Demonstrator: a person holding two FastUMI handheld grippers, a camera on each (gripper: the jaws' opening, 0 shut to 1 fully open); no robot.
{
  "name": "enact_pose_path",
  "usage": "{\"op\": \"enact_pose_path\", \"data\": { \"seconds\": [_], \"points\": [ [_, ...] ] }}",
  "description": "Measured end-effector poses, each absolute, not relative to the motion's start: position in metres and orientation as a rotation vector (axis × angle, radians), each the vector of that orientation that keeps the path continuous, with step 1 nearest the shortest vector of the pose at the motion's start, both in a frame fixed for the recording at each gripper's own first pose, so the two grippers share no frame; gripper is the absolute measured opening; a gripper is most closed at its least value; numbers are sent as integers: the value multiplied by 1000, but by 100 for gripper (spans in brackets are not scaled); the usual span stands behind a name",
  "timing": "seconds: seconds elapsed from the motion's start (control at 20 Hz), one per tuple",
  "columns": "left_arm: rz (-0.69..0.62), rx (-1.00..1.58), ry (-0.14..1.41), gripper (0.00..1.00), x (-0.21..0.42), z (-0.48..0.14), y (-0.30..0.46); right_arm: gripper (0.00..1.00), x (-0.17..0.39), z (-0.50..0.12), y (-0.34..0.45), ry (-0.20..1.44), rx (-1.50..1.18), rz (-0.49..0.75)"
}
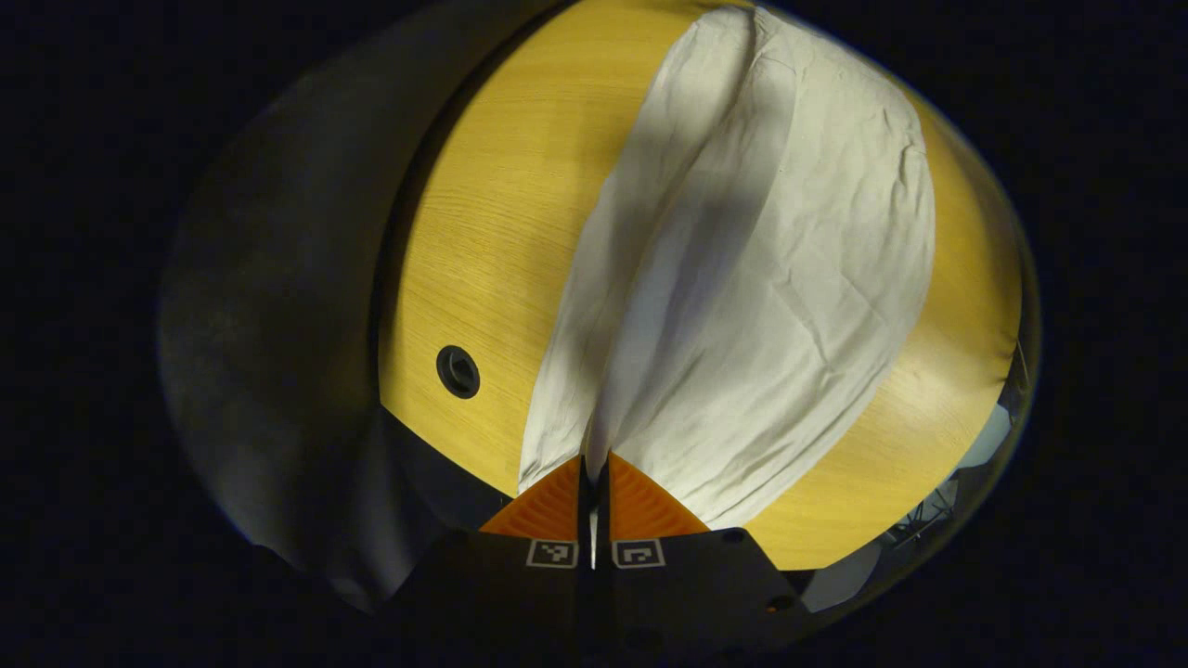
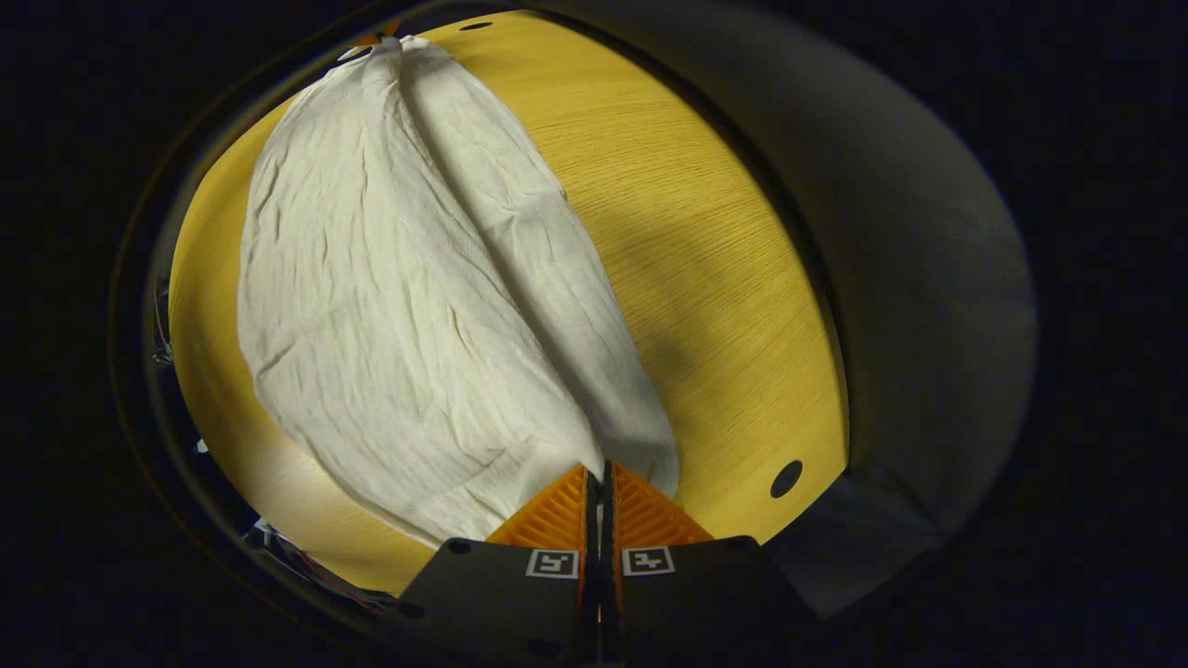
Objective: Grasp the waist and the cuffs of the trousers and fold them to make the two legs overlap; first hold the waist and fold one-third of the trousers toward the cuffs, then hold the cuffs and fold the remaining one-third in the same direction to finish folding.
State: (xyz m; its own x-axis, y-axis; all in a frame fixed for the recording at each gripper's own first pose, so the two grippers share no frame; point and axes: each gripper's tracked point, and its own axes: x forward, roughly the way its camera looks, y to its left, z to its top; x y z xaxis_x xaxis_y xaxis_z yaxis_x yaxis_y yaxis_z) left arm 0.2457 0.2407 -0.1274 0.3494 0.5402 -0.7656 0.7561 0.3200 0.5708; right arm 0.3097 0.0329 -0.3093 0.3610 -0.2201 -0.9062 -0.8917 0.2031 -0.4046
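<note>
We see the wrinkled white cloth trousers [image 1: 742, 278] lying along the yellow wooden surface [image 1: 483, 241], both ends lifted. Our left gripper [image 1: 594, 464] has its jaws clenched on one end; in the right gripper view, the right gripper [image 2: 599, 473] clamps the opposite end. Each view shows a round black hole [image 1: 458, 371] near the surface's edge.

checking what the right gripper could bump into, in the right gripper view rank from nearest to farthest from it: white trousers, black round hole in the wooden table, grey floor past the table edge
1. White crumpled trousers, pinched in the right gripper.
2. Black round hole in the yellow wooden table, on the view's right.
3. Grey floor, beyond the table's edge, on the view's far right.
</note>
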Motion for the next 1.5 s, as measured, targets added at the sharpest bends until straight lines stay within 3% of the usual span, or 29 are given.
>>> {"op": "enact_pose_path", "data": {
  "seconds": [0.15, 0.3, 0.4, 0.45, 0.5, 0.55, 0.6, 0.65, 0.7, 0.75, 0.85, 1.0, 1.2, 1.5],
  "points": [
    [-183, 1327, 1251, 0, 256, -145, 248, 2, 320, -322, 33, 1111, -1305, 616],
    [-145, 1292, 1149, 1, 267, -148, 254, 25, 329, -323, 37, 1077, -1233, 593],
    [-126, 1242, 1086, 2, 269, -147, 257, 25, 330, -319, 48, 1021, -1135, 590],
    [-107, 1218, 1052, 11, 269, -146, 258, 27, 330, -314, 55, 989, -1064, 584],
    [-90, 1185, 1009, 15, 269, -144, 252, 49, 327, -311, 63, 972, -970, 585],
    [-74, 1142, 962, 44, 271, -142, 247, 72, 328, -305, 70, 935, -888, 568],
    [-51, 1095, 894, 53, 274, -139, 241, 79, 329, -296, 75, 892, -812, 546],
    [-26, 1049, 819, 67, 277, -137, 232, 93, 331, -288, 79, 850, -734, 520],
    [-3, 997, 747, 74, 281, -131, 216, 97, 332, -277, 83, 803, -660, 495],
    [17, 943, 677, 87, 282, -126, 203, 98, 331, -265, 84, 753, -595, 468],
    [62, 833, 542, 97, 280, -113, 178, 97, 329, -238, 86, 668, -485, 428],
    [73, 615, 384, 96, 279, -109, 150, 97, 313, -205, 66, 618, -402, 381],
    [48, 399, 323, 97, 282, -114, 143, 98, 285, -184, 6, 640, -358, 278],
    [71, 310, 285, 97, 284, -103, 139, 98, 235, -214, -85, 742, -246, 116]
  ]
}}
